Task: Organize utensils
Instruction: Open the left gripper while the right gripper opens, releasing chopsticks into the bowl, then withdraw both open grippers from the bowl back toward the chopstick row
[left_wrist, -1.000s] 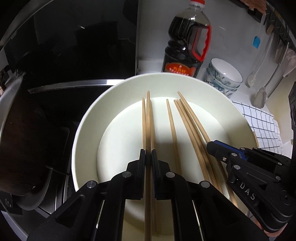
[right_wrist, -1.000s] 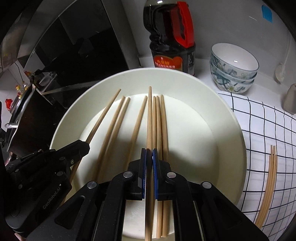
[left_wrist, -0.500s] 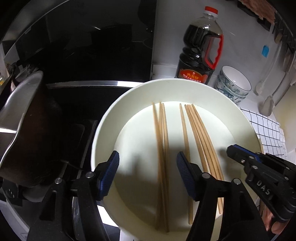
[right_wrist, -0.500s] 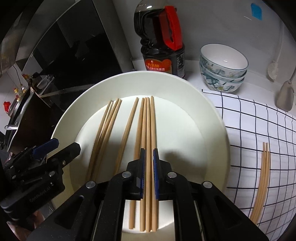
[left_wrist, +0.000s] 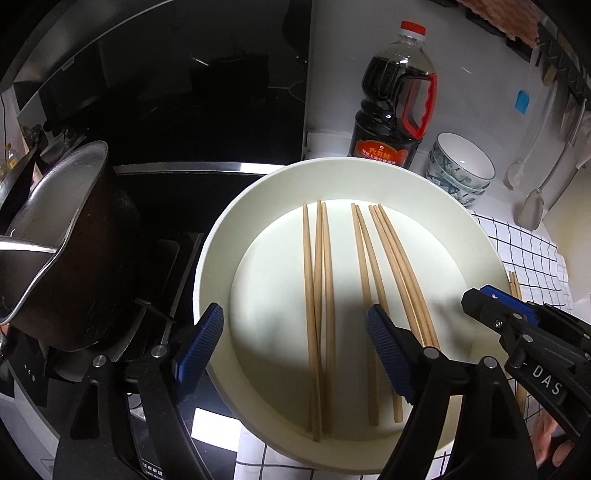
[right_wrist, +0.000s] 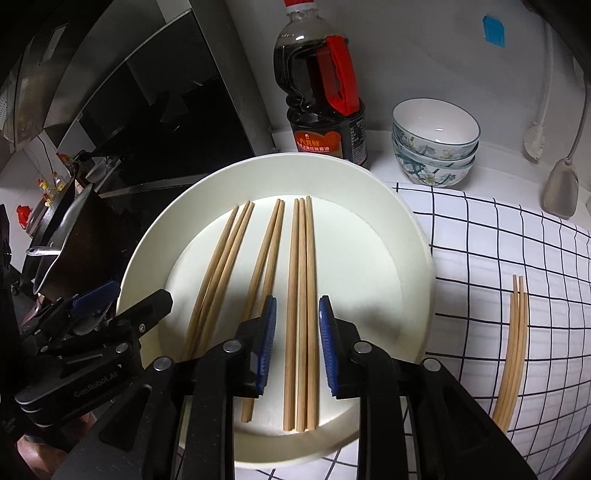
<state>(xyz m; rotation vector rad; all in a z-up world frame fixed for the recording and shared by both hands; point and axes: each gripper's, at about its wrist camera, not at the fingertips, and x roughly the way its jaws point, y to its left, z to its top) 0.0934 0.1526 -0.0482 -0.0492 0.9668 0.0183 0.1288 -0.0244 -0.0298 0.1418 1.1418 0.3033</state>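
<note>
Chopsticks released onto plate; both grippers parted above it.

Left gripper (left_wrist: 295, 343) is seen spread wide, right gripper (right_wrist: 297, 343) just opened narrowly; nothing is pinched. Eight chopsticks (right_wrist: 301, 295) lie in plate (right_wrist: 406, 266), long axes parallel to fingers, directly beneath. Spare chopsticks (right_wrist: 513, 343) remain right of plate, nearer right gripper.

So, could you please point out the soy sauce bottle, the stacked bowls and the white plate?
soy sauce bottle (right_wrist: 327, 142): right wrist view, on its label.
stacked bowls (right_wrist: 436, 122): right wrist view, top bowl's inside.
white plate (right_wrist: 362, 273): right wrist view, bare flat centre.
</note>
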